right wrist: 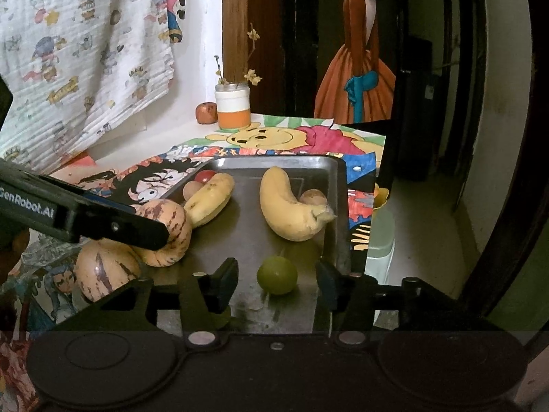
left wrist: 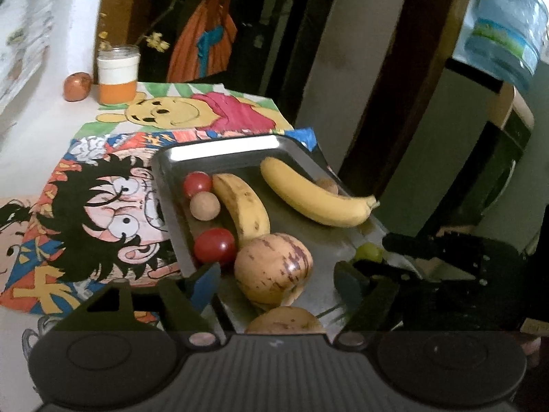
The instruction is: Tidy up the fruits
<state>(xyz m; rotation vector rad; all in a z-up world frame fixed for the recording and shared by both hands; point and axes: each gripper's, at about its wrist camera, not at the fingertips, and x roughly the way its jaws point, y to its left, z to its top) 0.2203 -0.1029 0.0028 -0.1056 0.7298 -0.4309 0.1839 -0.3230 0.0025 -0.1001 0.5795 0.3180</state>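
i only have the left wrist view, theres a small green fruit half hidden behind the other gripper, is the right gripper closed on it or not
Observer: Not closed. In the right wrist view the right gripper is open, and the green fruit sits on the tray between its fingers, with a gap on each side.
Operator: what about that little brown thing behind the far banana
Observer: It is a small round brown fruit, tucked against the inner curve of the banana near the tray's right rim.
Operator: and my left gripper, touching anything
Observer: One finger of the left gripper crosses in front of the upper striped melon; I cannot tell whether they touch.
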